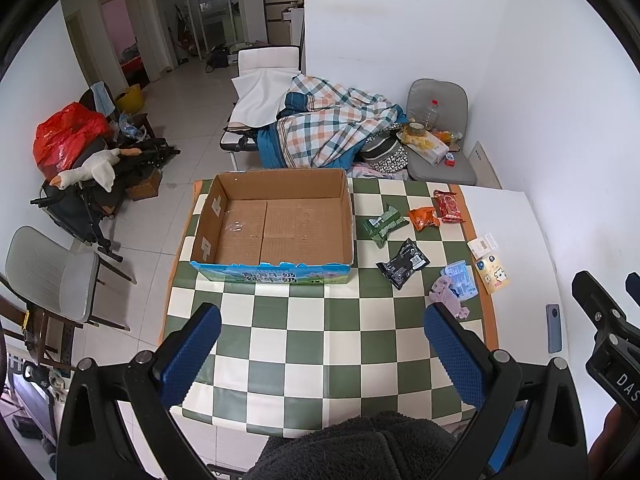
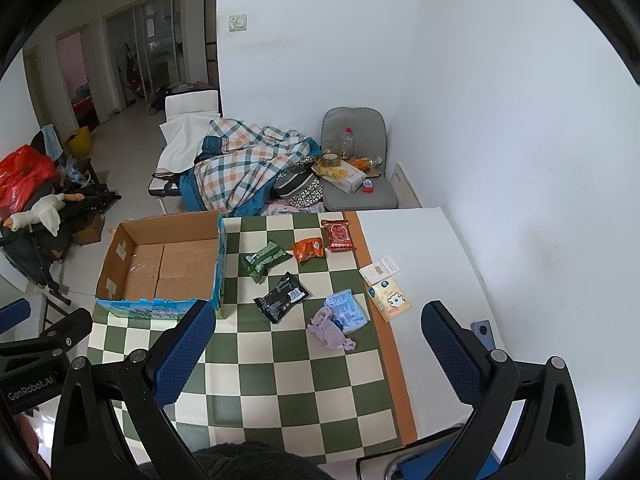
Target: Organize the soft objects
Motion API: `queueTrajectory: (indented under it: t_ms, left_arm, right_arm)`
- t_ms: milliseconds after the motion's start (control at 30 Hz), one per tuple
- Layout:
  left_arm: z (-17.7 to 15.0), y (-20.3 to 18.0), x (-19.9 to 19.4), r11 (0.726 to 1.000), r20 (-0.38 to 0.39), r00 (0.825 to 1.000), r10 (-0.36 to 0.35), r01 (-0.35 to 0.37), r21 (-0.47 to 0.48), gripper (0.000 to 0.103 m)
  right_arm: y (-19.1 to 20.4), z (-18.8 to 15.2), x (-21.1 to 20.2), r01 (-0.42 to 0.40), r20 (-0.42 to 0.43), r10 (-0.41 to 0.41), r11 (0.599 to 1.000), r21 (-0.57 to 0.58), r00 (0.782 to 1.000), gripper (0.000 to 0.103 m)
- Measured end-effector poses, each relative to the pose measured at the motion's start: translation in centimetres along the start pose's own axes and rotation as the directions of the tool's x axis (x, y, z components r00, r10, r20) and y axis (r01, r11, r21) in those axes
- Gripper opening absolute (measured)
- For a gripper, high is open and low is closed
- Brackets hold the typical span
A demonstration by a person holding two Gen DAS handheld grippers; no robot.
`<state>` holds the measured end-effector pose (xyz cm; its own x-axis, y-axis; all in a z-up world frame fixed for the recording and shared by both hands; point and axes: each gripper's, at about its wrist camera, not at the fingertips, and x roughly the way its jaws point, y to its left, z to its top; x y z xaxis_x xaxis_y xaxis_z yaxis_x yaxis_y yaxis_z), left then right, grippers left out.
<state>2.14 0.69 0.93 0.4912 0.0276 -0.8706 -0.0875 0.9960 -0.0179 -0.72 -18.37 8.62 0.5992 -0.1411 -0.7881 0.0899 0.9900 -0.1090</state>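
Observation:
An empty cardboard box (image 1: pixel 272 224) (image 2: pixel 160 268) with a blue front stands on the checked tablecloth (image 1: pixel 320 344) (image 2: pixel 280 376). To its right lie several soft packs: a green pack (image 1: pixel 383 224) (image 2: pixel 264 259), an orange pack (image 1: pixel 423 218) (image 2: pixel 307 250), a red pack (image 1: pixel 449 205) (image 2: pixel 338 234), a black pack (image 1: pixel 402 263) (image 2: pixel 282 296), a blue pack (image 1: pixel 460 280) (image 2: pixel 347 310), a yellow tissue pack (image 1: pixel 493 276) (image 2: pixel 389 299) and a lilac cloth (image 1: pixel 448 294) (image 2: pixel 330 332). My left gripper (image 1: pixel 322 344) and right gripper (image 2: pixel 318 344) are open, empty, above the table's near part.
A phone (image 1: pixel 553 328) (image 2: pixel 486 332) and a white card (image 1: pixel 484 245) (image 2: pixel 380 270) lie on the white table part. Beyond the table are a bed with a checked quilt (image 1: pixel 336 128), a grey chair (image 1: pixel 438 160) with a bottle, a chair (image 1: pixel 52 276) at left.

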Motion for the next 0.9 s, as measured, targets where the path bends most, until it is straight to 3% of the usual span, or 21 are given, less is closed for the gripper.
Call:
queueTrajectory:
  t_ms: [733,900]
  left_arm:
    - [-0.1,0.1,0.0,1.000,-0.006,1.000,-0.003,0.003,0.004,0.103]
    - [1.0,-0.8,1.7,0.999,-0.018,1.000,0.002,-0.001,0.047,0.103]
  right_arm:
    - [0.1,-0.3,-0.1,0.000,0.005,0.000,1.000,-0.007,1.000,0.103]
    - [-0.4,0.3,1.5,0.000,-0.029,0.000,1.000,0.005,1.000,0.103]
